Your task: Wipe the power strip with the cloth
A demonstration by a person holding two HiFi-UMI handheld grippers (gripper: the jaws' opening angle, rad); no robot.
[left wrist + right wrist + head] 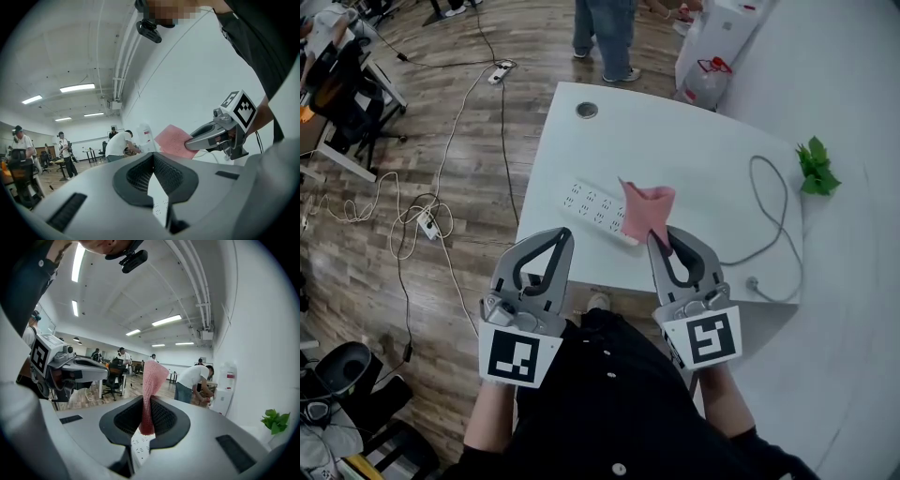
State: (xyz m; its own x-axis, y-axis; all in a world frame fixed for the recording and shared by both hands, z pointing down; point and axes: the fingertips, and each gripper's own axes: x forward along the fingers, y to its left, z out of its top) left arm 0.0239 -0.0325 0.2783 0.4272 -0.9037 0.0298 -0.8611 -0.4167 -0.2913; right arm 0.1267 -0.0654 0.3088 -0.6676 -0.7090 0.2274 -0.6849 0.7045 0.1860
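The person stands at the near edge of a white table (694, 155), a claw in each hand. The right gripper (661, 242) is clamped on a pink cloth (645, 211). Its jaws pinch the lower end, and the rest of the cloth sticks out past the tips as a crumpled flap. The left gripper (562, 236) carries nothing. Its jaws are drawn together at the tips, with only a thin slit between the pads.

The white power strip (595, 208) lies flat on the table at a slant, just ahead of both claws. Its far end points up-left, towards the table's middle. Its near end runs under the cloth, close in front of the right claw's tips. Whether the cloth actually touches the strip is not clear from here. The left claw's tips sit near the strip's long side, apart from it. Each claw's own view shows a sliver of the socket face below its jaws.

A grey cable (773, 216) loops on the right side of the table, near a green leafy sprig (816, 169).
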